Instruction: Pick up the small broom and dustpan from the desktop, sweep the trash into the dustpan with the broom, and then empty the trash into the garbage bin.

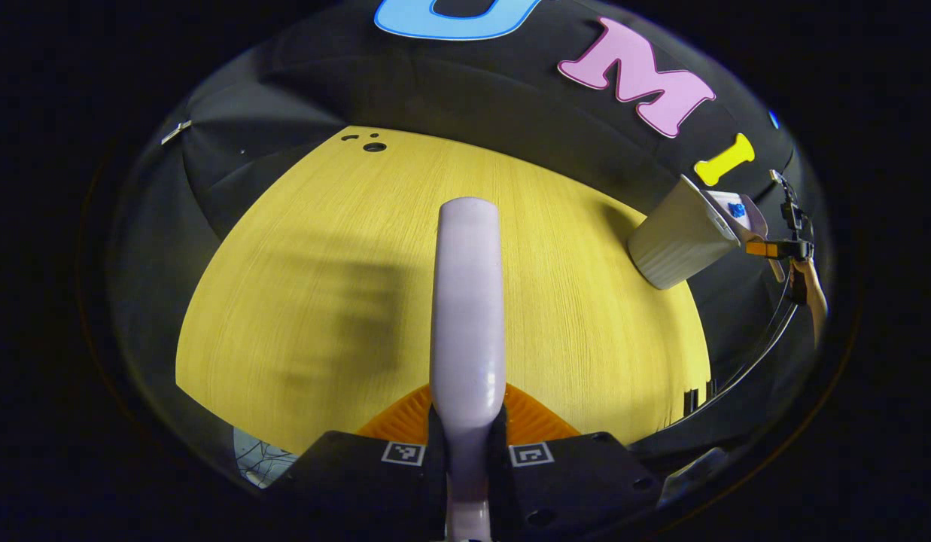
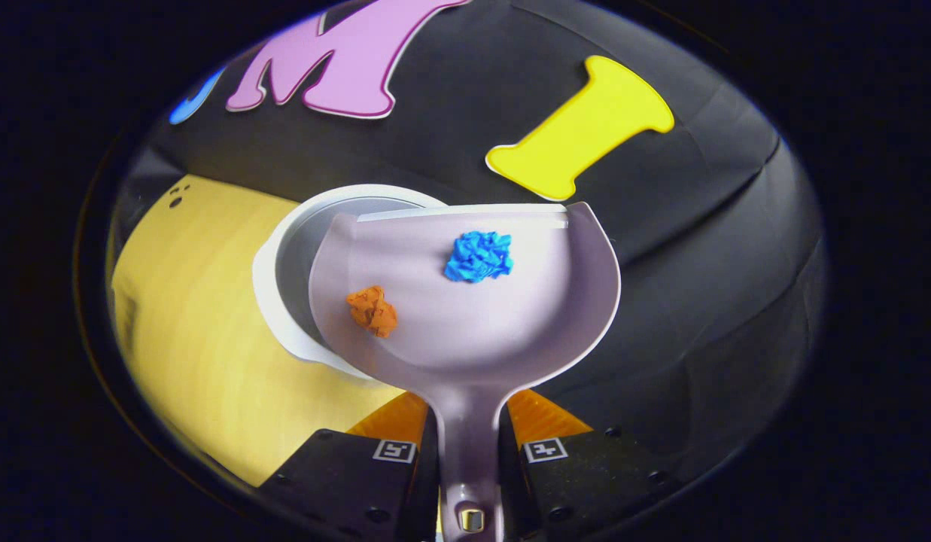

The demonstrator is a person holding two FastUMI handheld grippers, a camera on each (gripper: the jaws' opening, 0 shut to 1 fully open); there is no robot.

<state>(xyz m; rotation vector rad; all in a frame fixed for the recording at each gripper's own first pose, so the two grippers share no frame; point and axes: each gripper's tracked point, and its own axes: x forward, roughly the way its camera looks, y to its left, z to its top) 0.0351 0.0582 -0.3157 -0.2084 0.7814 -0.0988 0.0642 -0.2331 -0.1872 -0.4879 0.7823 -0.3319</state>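
In the left gripper view my left gripper (image 1: pixel 467 433) is shut on the pale lilac broom (image 1: pixel 468 301), which points forward over the yellow wooden desktop (image 1: pixel 299 301). In the right gripper view my right gripper (image 2: pixel 469 444) is shut on the handle of the pale lilac dustpan (image 2: pixel 465 331). The pan hangs over the white garbage bin (image 2: pixel 284 271) and partly covers its opening. A crumpled blue scrap (image 2: pixel 479 256) and a crumpled orange scrap (image 2: pixel 372 309) lie in the pan. Far right in the left gripper view stand the bin (image 1: pixel 679 241), the dustpan (image 1: pixel 743 214) above it and the right gripper (image 1: pixel 781 248).
The bin stands at the desktop's right edge. Small dark holes (image 1: pixel 373 146) mark the far corner of the desktop. A hand (image 1: pixel 811 290) holds the right gripper past the table edge. Black cloth surrounds the desk.
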